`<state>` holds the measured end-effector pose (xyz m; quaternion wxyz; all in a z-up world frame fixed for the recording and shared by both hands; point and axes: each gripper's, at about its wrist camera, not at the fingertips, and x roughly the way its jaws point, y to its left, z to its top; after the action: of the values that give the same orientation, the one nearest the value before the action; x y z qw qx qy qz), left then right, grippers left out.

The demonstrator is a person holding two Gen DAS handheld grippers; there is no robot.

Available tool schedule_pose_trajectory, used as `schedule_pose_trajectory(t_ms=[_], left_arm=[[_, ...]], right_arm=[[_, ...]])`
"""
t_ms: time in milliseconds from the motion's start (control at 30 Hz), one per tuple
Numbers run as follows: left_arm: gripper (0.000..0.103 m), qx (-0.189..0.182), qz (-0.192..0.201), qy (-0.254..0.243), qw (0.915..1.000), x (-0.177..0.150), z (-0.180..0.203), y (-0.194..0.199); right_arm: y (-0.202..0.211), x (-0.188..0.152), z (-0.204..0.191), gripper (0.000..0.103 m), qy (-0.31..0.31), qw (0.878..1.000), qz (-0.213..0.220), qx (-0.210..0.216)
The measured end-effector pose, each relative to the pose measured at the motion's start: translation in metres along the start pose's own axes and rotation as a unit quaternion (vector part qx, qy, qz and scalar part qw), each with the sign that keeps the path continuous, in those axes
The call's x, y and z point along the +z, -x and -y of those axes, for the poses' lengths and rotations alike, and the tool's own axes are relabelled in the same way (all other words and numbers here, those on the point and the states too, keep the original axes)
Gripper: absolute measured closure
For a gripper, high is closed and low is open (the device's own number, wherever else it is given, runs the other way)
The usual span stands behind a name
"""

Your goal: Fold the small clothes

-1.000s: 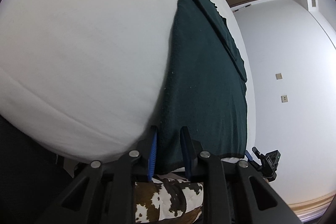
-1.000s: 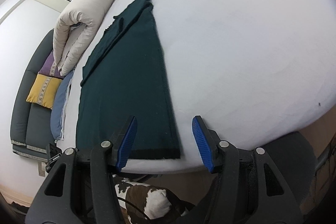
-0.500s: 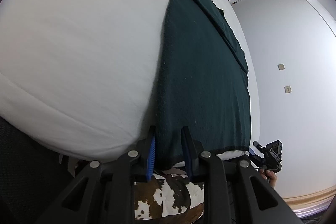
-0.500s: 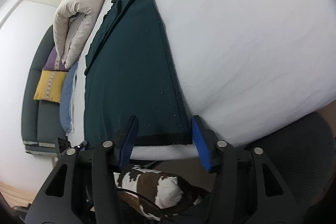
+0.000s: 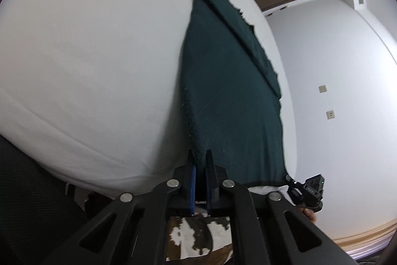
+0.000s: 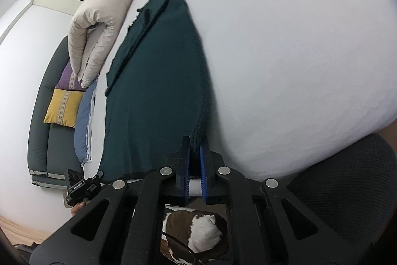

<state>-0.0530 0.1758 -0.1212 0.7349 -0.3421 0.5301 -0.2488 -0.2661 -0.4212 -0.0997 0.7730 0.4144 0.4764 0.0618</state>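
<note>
A dark green garment [image 5: 228,91] lies lengthwise on a white bed [image 5: 86,54], its sleeve folded across the far part. My left gripper [image 5: 200,155] is shut on the garment's near left corner, the cloth pinched between the blue pads. In the right wrist view the same garment [image 6: 153,81] stretches away, and my right gripper [image 6: 194,143] is shut on its near right corner. Both near corners are lifted slightly off the sheet. The right gripper [image 5: 307,190] also shows at the garment's far hem corner in the left wrist view.
A rolled beige duvet [image 6: 99,26] lies at the head of the bed. A grey sofa [image 6: 42,116] with yellow and purple cushions stands along the wall. A dark chair [image 6: 347,178] sits beside the bed. A brown-and-white patterned cloth [image 6: 198,227] is below the grippers.
Both grippers have gone from open around the hem corners to shut on them. The right jaws narrowed much more. The garment's near edge is bunched and slightly raised now.
</note>
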Motion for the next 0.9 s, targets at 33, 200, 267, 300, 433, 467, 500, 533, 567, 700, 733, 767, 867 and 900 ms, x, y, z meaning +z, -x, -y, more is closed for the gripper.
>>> schedule_pose_trajectory(t_ms=[33, 200, 267, 300, 433, 467, 500, 533, 567, 700, 733, 767, 867, 900], left_arm=[[0.097, -0.005, 0.006, -0.001, 1.0, 0.001, 0.002, 0.004], [0.097, -0.051, 0.027, 0.0, 0.9983, 0.012, 0.016, 0.018], [0.097, -0.067, 0.033, 0.001, 0.9972, 0.017, 0.021, 0.021], [0.097, -0.075, 0.037, 0.003, 0.9965, 0.019, 0.022, 0.023], [0.097, -0.101, 0.051, 0.008, 0.9936, 0.032, 0.034, 0.026], [0.097, -0.105, 0.055, 0.006, 0.993, 0.035, 0.038, 0.027], [0.097, -0.108, 0.057, 0.005, 0.9925, 0.039, 0.041, 0.027], [0.097, -0.114, 0.06, 0.004, 0.9917, 0.043, 0.045, 0.027], [0.097, -0.119, 0.061, 0.003, 0.991, 0.047, 0.048, 0.026], [0.097, -0.13, 0.066, 0.002, 0.9893, 0.066, 0.055, 0.022], [0.097, -0.134, 0.069, 0.006, 0.9886, 0.071, 0.055, 0.021], [0.097, -0.137, 0.07, 0.01, 0.988, 0.076, 0.055, 0.02], [0.097, -0.149, 0.076, 0.024, 0.9856, 0.093, 0.054, 0.015], [0.097, -0.154, 0.079, 0.029, 0.9846, 0.1, 0.054, 0.012]], right_arm=[[0.001, 0.003, -0.005, 0.097, 0.004, 1.0, 0.003, 0.006], [0.006, 0.019, -0.038, 0.097, 0.031, 0.999, 0.015, 0.022], [0.007, 0.027, -0.051, 0.097, 0.038, 0.999, 0.025, 0.025], [0.009, 0.032, -0.056, 0.097, 0.04, 0.998, 0.029, 0.029], [0.01, 0.055, -0.078, 0.097, 0.048, 0.997, 0.046, 0.044], [0.01, 0.061, -0.082, 0.097, 0.05, 0.997, 0.047, 0.048], [0.009, 0.068, -0.089, 0.097, 0.054, 0.996, 0.049, 0.051], [0.007, 0.074, -0.095, 0.097, 0.057, 0.996, 0.051, 0.053], [0.006, 0.08, -0.099, 0.097, 0.058, 0.995, 0.052, 0.056], [-0.002, 0.109, -0.117, 0.097, 0.058, 0.994, 0.063, 0.067], [-0.005, 0.116, -0.122, 0.097, 0.06, 0.994, 0.065, 0.068], [-0.006, 0.123, -0.125, 0.097, 0.061, 0.994, 0.067, 0.068], [-0.013, 0.147, -0.138, 0.097, 0.069, 0.993, 0.076, 0.064], [-0.017, 0.158, -0.142, 0.097, 0.071, 0.992, 0.081, 0.061]])
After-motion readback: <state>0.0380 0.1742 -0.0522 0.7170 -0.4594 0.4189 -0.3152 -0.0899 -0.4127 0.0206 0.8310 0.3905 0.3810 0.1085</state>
